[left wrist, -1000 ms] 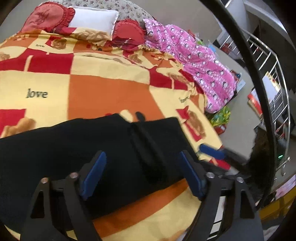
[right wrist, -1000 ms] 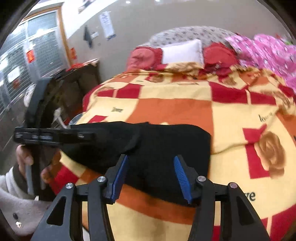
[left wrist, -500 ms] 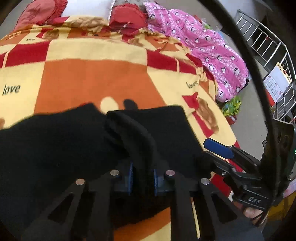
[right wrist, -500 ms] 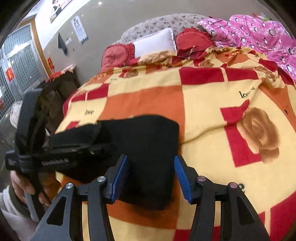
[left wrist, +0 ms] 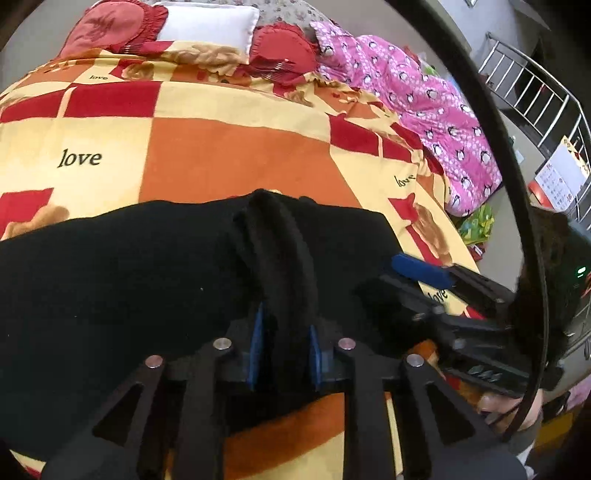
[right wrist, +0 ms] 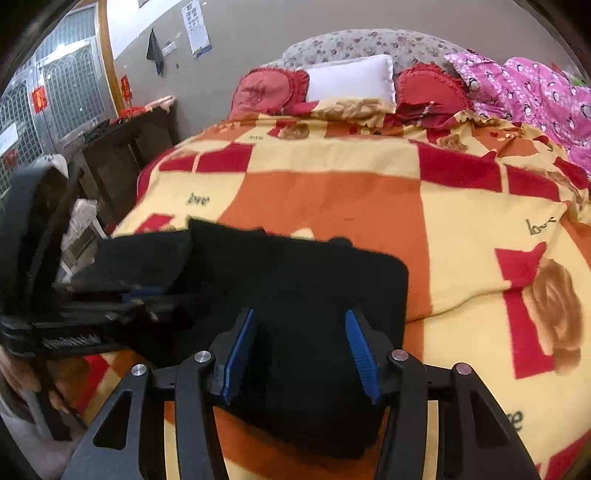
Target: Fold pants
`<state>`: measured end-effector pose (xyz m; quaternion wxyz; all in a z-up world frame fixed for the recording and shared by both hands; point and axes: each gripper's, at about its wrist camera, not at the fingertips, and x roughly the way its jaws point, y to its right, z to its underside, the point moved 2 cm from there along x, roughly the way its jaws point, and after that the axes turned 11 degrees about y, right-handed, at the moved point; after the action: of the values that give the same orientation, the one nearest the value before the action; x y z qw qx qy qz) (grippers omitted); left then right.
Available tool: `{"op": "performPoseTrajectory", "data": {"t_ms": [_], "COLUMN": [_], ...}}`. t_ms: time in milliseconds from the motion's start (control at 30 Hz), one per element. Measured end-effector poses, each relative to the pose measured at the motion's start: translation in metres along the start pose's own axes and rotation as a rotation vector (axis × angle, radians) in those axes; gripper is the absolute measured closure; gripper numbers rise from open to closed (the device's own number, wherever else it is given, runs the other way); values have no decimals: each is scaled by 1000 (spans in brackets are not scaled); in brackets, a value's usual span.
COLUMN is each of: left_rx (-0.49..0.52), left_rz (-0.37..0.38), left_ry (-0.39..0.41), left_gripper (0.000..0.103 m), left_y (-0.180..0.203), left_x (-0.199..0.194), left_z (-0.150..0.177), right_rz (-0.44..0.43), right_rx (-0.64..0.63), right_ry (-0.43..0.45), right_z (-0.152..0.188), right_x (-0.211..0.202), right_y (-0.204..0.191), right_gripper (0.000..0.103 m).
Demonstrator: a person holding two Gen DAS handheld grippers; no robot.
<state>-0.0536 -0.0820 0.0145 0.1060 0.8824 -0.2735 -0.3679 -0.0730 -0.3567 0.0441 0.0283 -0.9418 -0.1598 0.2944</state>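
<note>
Black pants (left wrist: 110,280) lie across the near edge of a bed with a yellow, orange and red blanket (left wrist: 229,155). My left gripper (left wrist: 284,347) is shut on a raised ridge of the pants' fabric. In the right wrist view the pants (right wrist: 303,288) lie under my right gripper (right wrist: 301,350), which is open with its blue pads on either side of the cloth. The left gripper shows at the left of that view (right wrist: 110,299), and the right gripper's blue pad shows in the left wrist view (left wrist: 421,269).
Red cushions (left wrist: 107,29) and a white pillow (left wrist: 207,26) lie at the bed's head. A pink quilt (left wrist: 424,107) lies along the bed's right side. A metal railing (left wrist: 535,96) stands at right. A dark cabinet (right wrist: 125,155) stands left of the bed.
My left gripper went from open above the pants to shut on a pinched ridge of fabric and has lifted it slightly. My right gripper stayed open and moved closer over the cloth.
</note>
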Motion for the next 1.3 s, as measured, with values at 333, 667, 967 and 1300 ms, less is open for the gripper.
{"op": "performPoseTrajectory", "data": {"t_ms": [333,667,967,1300], "left_rx": [0,45,10,-38], "left_rz": [-139,-359,-415,-425], "left_ry": [68,163,186,188], "left_gripper": [35,29,29,29], "left_y": [-24,-69,-93,-109], "left_x": [-36,-88,-106,-116], "left_z": [0,8,13,20], "right_rz": [10,-147,-169,-148], "right_rx": [-104,-25,-39,-100], "right_ry": [-51,-34,-33,-77], "right_z": [7,-12,-18,-11], "right_x": [28,40,41,51], "right_y": [-32,-59,-76,-89], "right_gripper": [48,47,47,42]}}
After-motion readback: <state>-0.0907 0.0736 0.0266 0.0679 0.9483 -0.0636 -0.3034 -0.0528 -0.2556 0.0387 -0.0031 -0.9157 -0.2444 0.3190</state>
